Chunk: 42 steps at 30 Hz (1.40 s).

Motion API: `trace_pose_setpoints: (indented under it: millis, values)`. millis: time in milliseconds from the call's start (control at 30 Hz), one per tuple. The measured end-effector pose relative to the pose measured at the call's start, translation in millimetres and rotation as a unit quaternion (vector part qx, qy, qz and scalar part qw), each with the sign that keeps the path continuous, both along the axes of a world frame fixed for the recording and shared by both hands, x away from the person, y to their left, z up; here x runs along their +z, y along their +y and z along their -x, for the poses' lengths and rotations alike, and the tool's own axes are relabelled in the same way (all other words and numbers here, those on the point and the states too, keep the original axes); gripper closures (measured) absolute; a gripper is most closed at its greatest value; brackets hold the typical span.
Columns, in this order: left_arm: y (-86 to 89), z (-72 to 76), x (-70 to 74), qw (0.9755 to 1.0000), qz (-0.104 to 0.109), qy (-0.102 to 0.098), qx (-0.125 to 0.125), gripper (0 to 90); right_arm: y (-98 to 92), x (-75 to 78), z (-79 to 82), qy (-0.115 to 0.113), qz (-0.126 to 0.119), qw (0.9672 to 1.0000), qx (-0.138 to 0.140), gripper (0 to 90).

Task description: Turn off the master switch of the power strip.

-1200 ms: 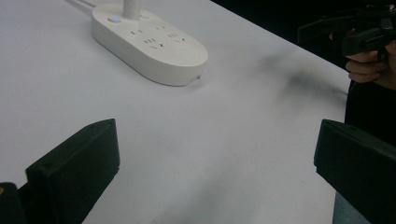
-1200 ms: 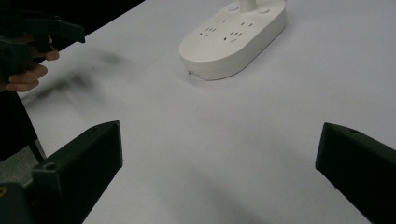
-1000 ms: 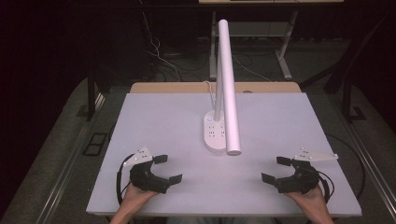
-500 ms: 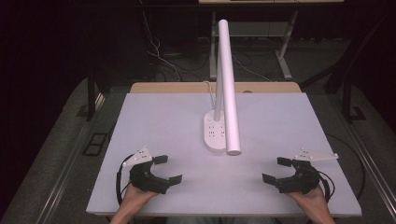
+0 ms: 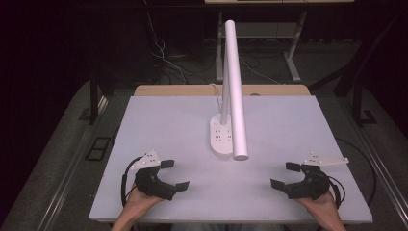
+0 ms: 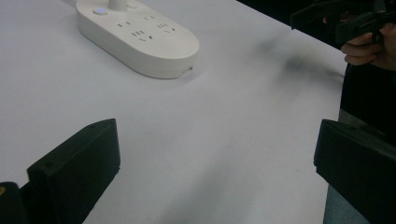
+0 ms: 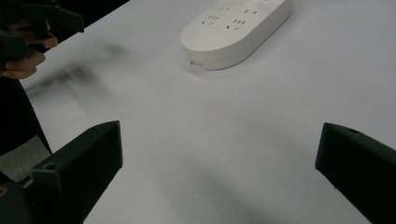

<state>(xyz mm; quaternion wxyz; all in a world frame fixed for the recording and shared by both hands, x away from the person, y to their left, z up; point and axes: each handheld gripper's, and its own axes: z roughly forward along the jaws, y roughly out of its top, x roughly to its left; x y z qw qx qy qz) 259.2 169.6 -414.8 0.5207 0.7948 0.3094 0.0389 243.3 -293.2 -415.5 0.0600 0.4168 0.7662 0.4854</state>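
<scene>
A white power strip (image 5: 220,137) lies at the middle of the pale table (image 5: 163,125), its sockets facing up; it also shows in the left gripper view (image 6: 137,35) and the right gripper view (image 7: 236,30). A white lamp arm (image 5: 235,91) rises over it. My left gripper (image 5: 174,174) rests near the front left, open and empty. My right gripper (image 5: 286,175) rests near the front right, open and empty. Both point inward toward the strip, well short of it. Wide-spread black jaws frame bare table in each gripper view.
A wooden ledge (image 5: 183,90) runs along the table's far edge, with cables (image 5: 161,53) on the dark floor behind. Metal desk legs (image 5: 293,53) stand at the back right. Bare table surface lies between the two grippers.
</scene>
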Motion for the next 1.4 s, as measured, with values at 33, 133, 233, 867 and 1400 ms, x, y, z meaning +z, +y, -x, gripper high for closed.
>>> trace_pose_setpoints:
  millis: [33,133,233,867,1400]
  values:
    - [-0.8,-0.2,1.2,1.0000,-0.002,0.000,-0.001,0.0,0.0,0.0,0.0,0.000,0.000,1.0000,0.000,0.0]
    - [-3.0,-1.3,4.7,1.0000,-0.006,0.000,-0.006,0.0,-0.4,0.2,0.0,0.001,0.000,1.0000,0.000,0.0]
    - [-3.7,-3.0,7.4,0.9999,-0.009,0.003,-0.008,0.0,-0.4,0.4,0.5,0.000,-0.002,1.0000,-0.002,0.0]
    - [-6.3,-18.1,20.3,0.9997,-0.019,0.013,-0.011,0.0,-0.8,0.6,0.8,0.004,0.004,1.0000,-0.003,0.0]
    - [-15.0,-38.8,34.4,0.9994,-0.027,0.014,-0.017,0.0,-0.4,0.2,0.5,0.007,0.007,0.9999,0.000,0.0]
